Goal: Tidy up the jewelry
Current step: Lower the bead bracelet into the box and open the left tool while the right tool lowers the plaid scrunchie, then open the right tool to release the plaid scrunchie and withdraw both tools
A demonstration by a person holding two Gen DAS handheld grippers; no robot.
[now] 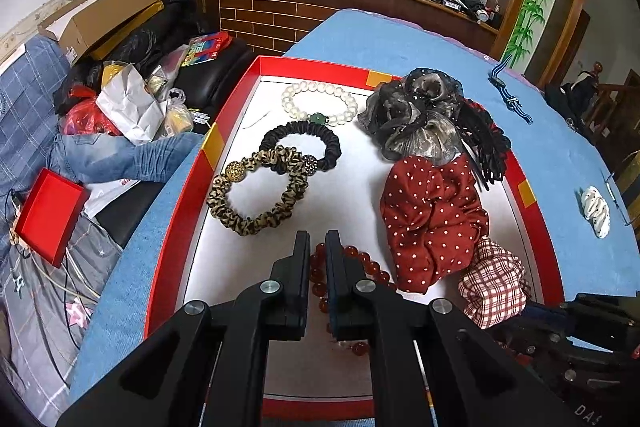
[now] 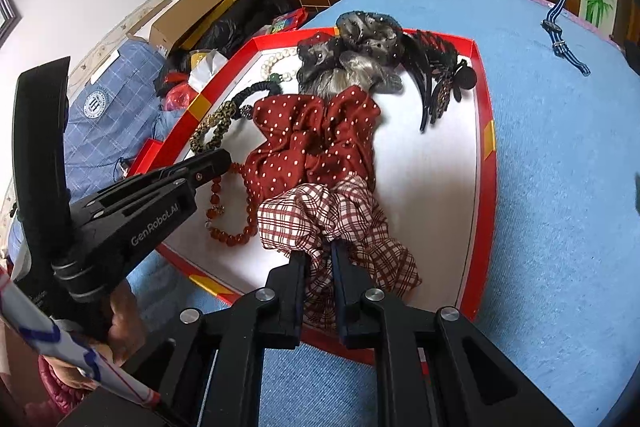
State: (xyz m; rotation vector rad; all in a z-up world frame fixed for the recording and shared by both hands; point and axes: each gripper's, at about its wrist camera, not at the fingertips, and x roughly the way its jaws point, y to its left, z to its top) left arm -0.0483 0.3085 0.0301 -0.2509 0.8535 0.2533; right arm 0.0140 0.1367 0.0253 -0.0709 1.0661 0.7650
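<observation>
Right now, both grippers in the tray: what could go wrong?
1. The right gripper is shut on the plaid scrunchie, which lies against the polka-dot scrunchie; lifting may drag that along.
2. The left gripper pinches the red bead bracelet by one strand; beads could slip free.
3. The two grippers sit close together over the red tray, so they could collide.

At the upper left of the left wrist view we are seeing a cardboard box (image 1: 106,15) lying open. Below it crumpled white paper (image 1: 130,105) is sitting among bags. A small red box (image 1: 48,217) is resting at left, beside jeans (image 1: 120,157).
</observation>
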